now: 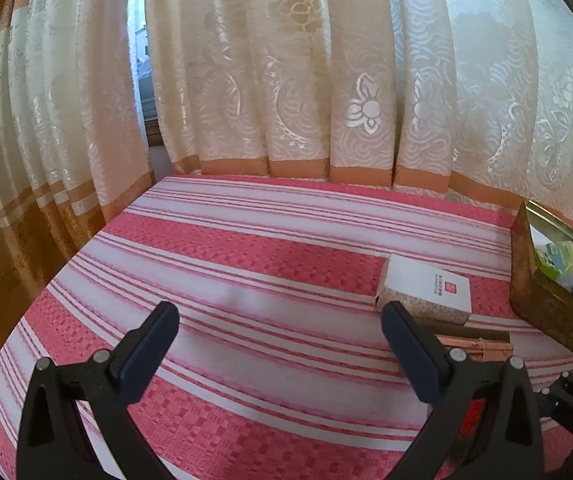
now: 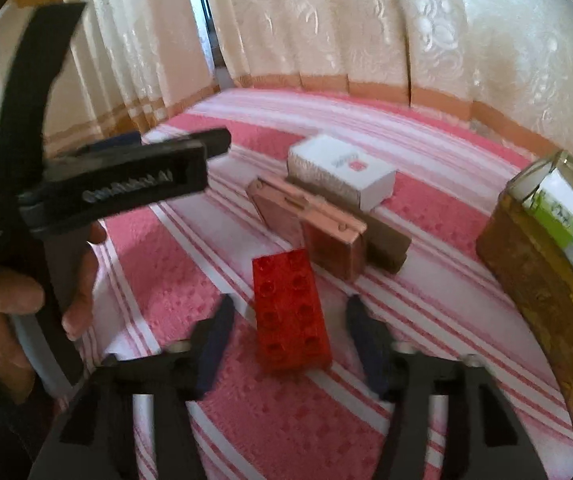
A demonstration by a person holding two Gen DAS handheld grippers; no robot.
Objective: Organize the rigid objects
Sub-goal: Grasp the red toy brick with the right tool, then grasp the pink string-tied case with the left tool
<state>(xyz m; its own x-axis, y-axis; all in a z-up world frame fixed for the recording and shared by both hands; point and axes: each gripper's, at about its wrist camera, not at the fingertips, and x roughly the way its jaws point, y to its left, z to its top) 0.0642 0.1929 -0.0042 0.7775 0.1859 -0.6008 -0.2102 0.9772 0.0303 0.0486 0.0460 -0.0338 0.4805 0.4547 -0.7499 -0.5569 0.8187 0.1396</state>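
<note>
One red brick [image 2: 291, 312] lies low in the middle of the right wrist view, on the striped cloth [image 2: 270, 424], between the fingers of the right gripper [image 2: 288, 334] — the pads stand a little off its sides, not pressing. Above it a copper case [image 2: 318, 224] leans against a white box [image 2: 342, 172]; a gold tin [image 2: 534, 276] sits at the right edge. At far left a hand [image 2: 18, 312] holds the left gripper [image 1: 280, 344], whose jaws gape wide over bare cloth — holding nothing.
</note>
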